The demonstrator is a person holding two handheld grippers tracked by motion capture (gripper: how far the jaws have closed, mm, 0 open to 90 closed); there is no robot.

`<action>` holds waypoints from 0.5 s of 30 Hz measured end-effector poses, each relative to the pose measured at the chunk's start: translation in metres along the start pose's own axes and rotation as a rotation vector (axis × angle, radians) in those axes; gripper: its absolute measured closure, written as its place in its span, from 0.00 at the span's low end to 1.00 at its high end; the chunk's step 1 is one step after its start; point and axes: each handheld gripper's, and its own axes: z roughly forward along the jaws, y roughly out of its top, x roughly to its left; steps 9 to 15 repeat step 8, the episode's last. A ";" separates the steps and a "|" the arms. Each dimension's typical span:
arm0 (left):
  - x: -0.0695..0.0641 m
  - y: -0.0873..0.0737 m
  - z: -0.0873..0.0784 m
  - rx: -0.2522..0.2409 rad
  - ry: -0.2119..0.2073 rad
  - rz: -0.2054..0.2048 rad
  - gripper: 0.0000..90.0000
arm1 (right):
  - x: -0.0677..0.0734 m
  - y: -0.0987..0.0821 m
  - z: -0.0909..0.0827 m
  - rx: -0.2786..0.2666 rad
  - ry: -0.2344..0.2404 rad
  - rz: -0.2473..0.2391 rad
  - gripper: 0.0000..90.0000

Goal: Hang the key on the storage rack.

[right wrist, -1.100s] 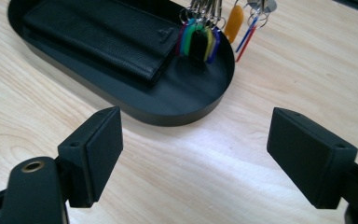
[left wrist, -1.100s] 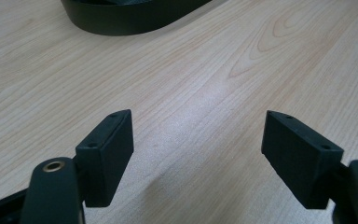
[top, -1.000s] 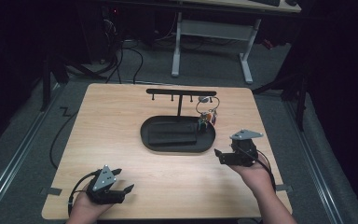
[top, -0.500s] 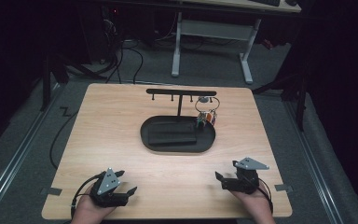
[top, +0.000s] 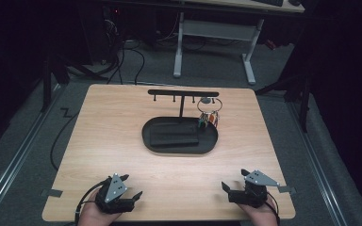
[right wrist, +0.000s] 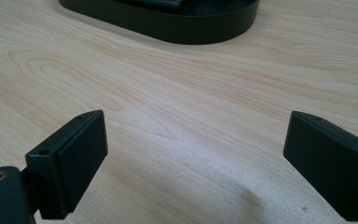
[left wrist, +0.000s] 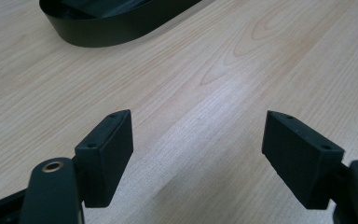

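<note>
1. The left gripper (top: pixel 131 195) sits at the table's (top: pixel 113 122) near edge, close to the near-left corner, held by a hand (top: pixel 94 214) that comes in from below. Its jaws stand wide apart with nothing but bare wood between them, as the left gripper view (left wrist: pixel 198 154) shows; it is released and grasps nothing.
2. The tray (top: pixel 153 143), a black oval, lies at the table's middle, a little toward the far edge. A flat black block (top: pixel 174 137) lies inside it. The tray's wall shows at the top of the left gripper view (left wrist: pixel 121 30) and of the right gripper view (right wrist: pixel 177 21).
3. The rack (top: pixel 183 93), a thin black T-shaped stand, rises behind the tray, toward the far edge.
4. The keys (top: pixel 209 117) hang on a ring from the rack's right end, over the tray's right rim.
5. The right gripper (top: pixel 232 192) sits at the near edge by the near-right corner, well apart from tray and keys. Its jaws have just been opening and now stand wide, with only wood between them (right wrist: pixel 196 163); released, empty.
</note>
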 end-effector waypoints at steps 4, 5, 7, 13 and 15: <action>0.003 -0.002 -0.003 0.000 -0.009 0.000 0.28 | 0.000 0.001 0.001 -0.011 -0.013 0.015 0.07; 0.004 -0.002 -0.005 -0.002 -0.014 -0.005 0.28 | 0.000 0.002 0.002 -0.020 -0.009 0.015 0.07; 0.006 -0.001 -0.008 -0.014 -0.019 -0.012 0.29 | 0.000 0.002 0.004 -0.020 -0.013 0.014 0.07; 0.008 -0.001 -0.010 -0.018 -0.020 -0.014 0.30 | 0.000 0.002 0.005 -0.014 -0.015 0.010 0.07; 0.008 -0.001 -0.010 -0.018 -0.020 -0.014 0.30 | 0.000 0.002 0.005 -0.014 -0.015 0.010 0.07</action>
